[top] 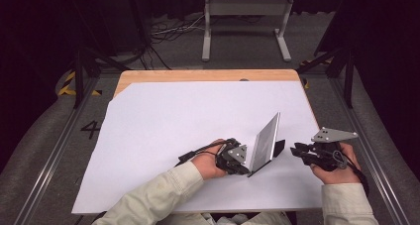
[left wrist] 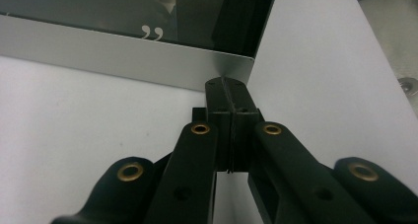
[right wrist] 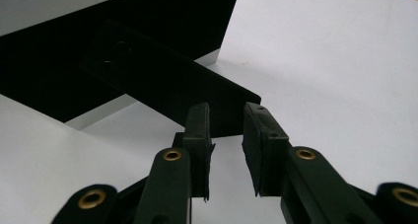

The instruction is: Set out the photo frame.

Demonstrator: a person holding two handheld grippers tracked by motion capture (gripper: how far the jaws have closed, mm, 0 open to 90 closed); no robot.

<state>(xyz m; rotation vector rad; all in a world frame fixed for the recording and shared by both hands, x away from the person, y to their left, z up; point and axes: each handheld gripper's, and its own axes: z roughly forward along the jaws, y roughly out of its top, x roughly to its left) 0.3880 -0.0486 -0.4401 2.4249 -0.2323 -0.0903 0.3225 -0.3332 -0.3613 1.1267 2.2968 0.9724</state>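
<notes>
Jaws of the left gripper (left wrist: 230, 93) are pressed together, tips touching the lower silver edge of the picture frame (top: 266, 141) near its corner; whether they pinch that edge cannot be told. Jaws of the right gripper (right wrist: 226, 118) stand apart, released, just short of the frame's black back stand (right wrist: 167, 81). The frame stands tilted on the white sheet (top: 163, 131) covering the worktop (top: 198, 76), between the two grippers, toward the near right. The left hand (top: 210, 160) is left of the frame, the right hand (top: 337, 165) right of it.
</notes>
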